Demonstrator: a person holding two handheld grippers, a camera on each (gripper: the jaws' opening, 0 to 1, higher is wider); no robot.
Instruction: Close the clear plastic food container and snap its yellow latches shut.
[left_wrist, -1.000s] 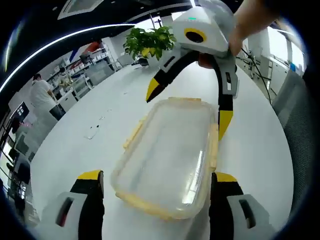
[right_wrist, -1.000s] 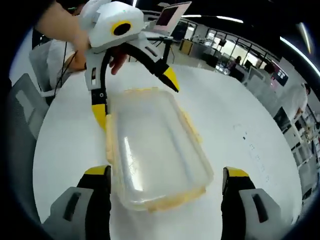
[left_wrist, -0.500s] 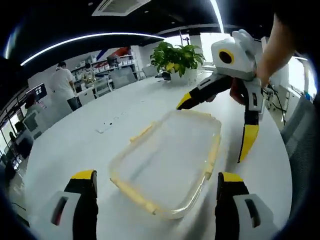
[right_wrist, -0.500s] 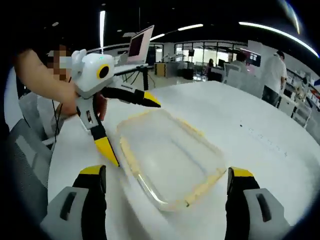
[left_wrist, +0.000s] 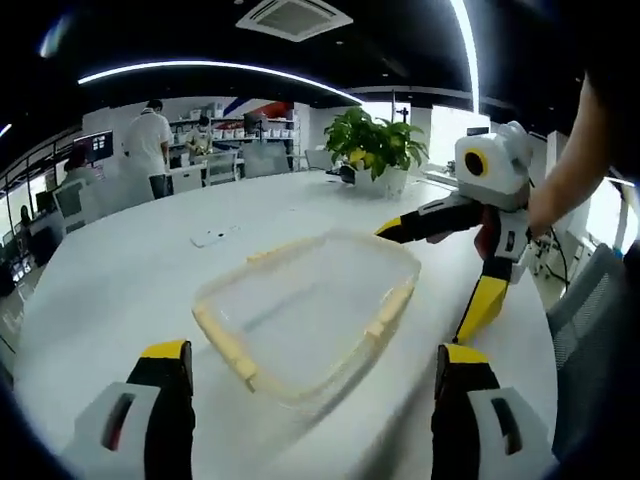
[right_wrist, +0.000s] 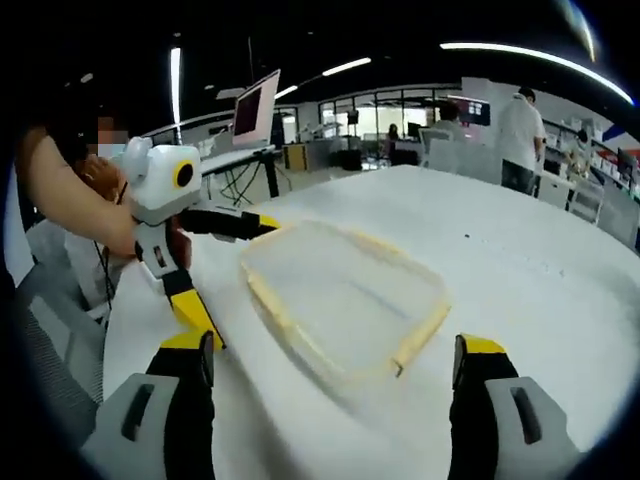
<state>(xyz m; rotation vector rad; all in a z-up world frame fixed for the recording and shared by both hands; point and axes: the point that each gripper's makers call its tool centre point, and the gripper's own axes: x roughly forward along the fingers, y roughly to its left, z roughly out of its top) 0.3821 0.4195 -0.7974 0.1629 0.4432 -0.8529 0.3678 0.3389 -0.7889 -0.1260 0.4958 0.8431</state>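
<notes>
I find the container (left_wrist: 305, 310) lying lengthwise between my two open grippers, left gripper (left_wrist: 310, 415) near end, right gripper (left_wrist: 432, 280) far end.

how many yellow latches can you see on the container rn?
3 in the left gripper view: one on the container's near short end, one on the right long side, one on the far left long side. The far short end's latch isn't discernible.
</notes>
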